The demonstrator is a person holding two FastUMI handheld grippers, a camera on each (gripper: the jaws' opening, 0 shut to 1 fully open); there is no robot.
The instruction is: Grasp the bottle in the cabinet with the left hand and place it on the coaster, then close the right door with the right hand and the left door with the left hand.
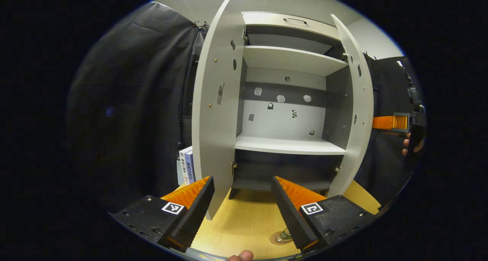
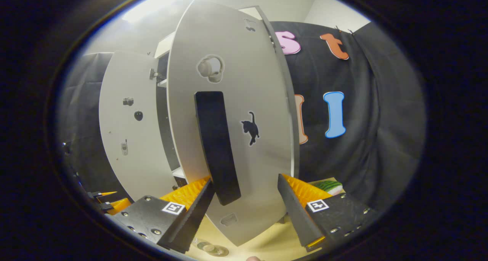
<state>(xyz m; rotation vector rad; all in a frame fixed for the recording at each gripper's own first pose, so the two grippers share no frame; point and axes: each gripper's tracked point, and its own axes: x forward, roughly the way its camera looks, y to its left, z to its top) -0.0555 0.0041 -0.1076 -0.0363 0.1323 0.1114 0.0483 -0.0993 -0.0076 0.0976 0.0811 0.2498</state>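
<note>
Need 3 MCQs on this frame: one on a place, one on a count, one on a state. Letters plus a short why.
1. Where does the bottle stand?
A. On the cabinet's middle shelf
B. On the coaster on the table, in front of the cabinet
C. Between the left gripper's fingers

2. How many cabinet doors stand open?
A. None
B. One
C. Two

3. What state is the right gripper in?
A. Open, fingers either side of the door handle
C. Shut on the bottle
B. Shut on the handle

Answers: 1 B, the left gripper view shows the bottle top on the round coaster below the left gripper, and the shelves are bare. 2 C, the left door and the right door both swing outward. 3 A, in the right gripper view a wide gap lies between the fingers, with the handle's lower end in it.
</note>
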